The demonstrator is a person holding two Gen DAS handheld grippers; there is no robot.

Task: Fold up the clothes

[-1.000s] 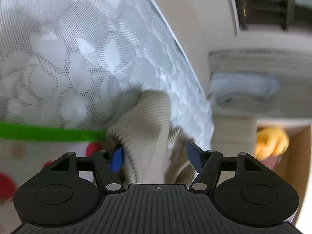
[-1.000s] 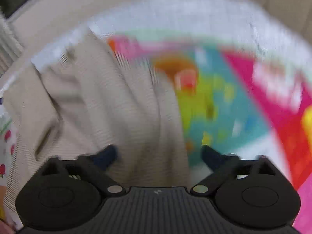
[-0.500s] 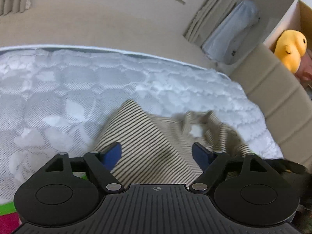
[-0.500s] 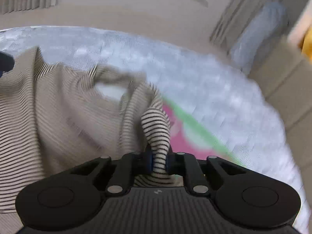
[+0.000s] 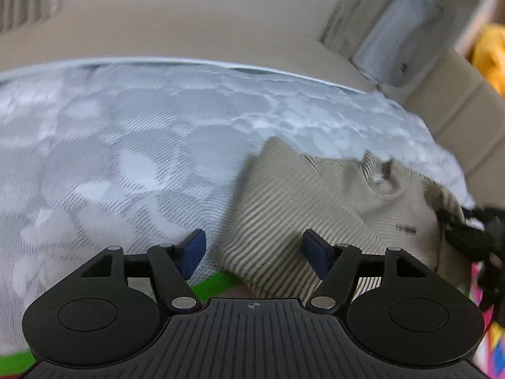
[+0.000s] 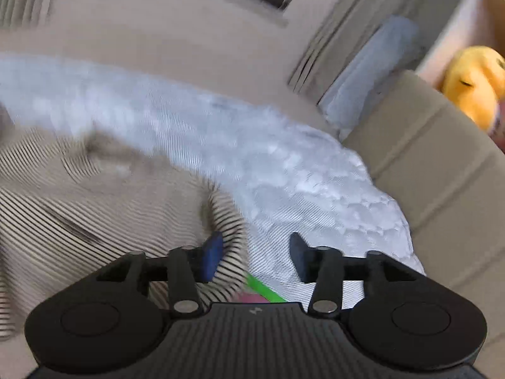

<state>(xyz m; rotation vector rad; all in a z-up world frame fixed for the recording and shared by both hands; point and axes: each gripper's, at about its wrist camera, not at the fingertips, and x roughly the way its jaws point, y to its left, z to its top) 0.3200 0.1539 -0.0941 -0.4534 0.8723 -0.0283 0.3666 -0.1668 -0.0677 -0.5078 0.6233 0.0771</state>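
Note:
A beige shirt with thin dark stripes (image 5: 300, 208) lies spread on the white quilted mattress (image 5: 126, 158). My left gripper (image 5: 254, 251) is open just above the shirt's near left corner, with cloth under the right finger only. In the right wrist view the same shirt (image 6: 94, 221) fills the left side. A rumpled striped fold (image 6: 228, 221) stands up against the left finger of my right gripper (image 6: 255, 255), which is open with nothing between its fingers. The dark body of the right gripper (image 5: 476, 240) shows at the shirt's right edge.
A colourful play mat with a green border (image 6: 265, 289) lies under the shirt's near edge. A padded beige headboard (image 6: 442, 189) runs along the right, with a yellow plush toy (image 6: 473, 82) behind it. Beige floor (image 5: 189, 25) lies beyond the mattress.
My right gripper has opened and let go of the striped fold it was pinching. The left gripper stays open and has shifted left, so the shirt sits further right in its view.

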